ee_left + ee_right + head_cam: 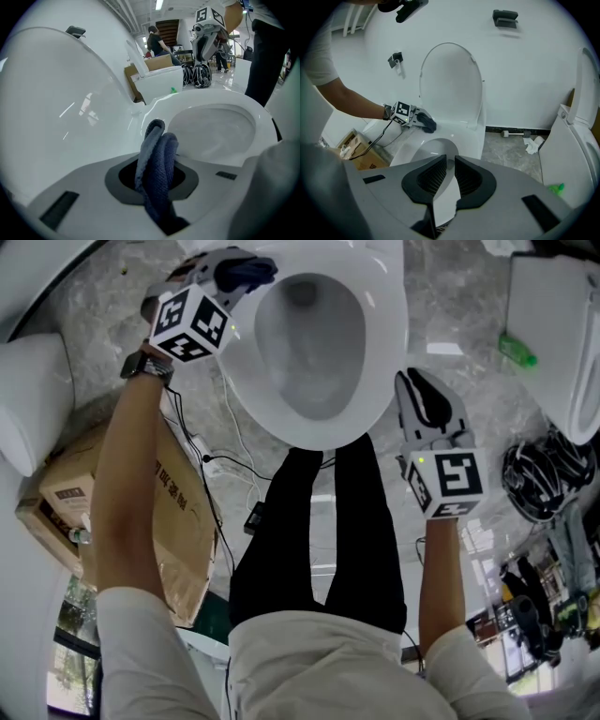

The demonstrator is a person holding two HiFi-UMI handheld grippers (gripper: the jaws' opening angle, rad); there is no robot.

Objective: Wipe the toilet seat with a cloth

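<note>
The white toilet seat (384, 324) rings the bowl at the top of the head view, and its lid (450, 84) stands upright against the wall. My left gripper (230, 273) is shut on a dark blue cloth (251, 272) at the seat's rear left rim. In the left gripper view the cloth (157, 173) hangs bunched between the jaws, just over the seat (220, 96). My right gripper (412, 381) hovers beside the seat's right front edge. Its jaws (449, 176) stand a narrow gap apart with nothing between them.
A cardboard box (141, 521) and a black cable lie on the floor to the left. A second toilet (562, 334) with a green object (517, 351) stands at the right, with coiled cables (539, 479) near it. Crumpled tissue (532, 145) lies by the wall.
</note>
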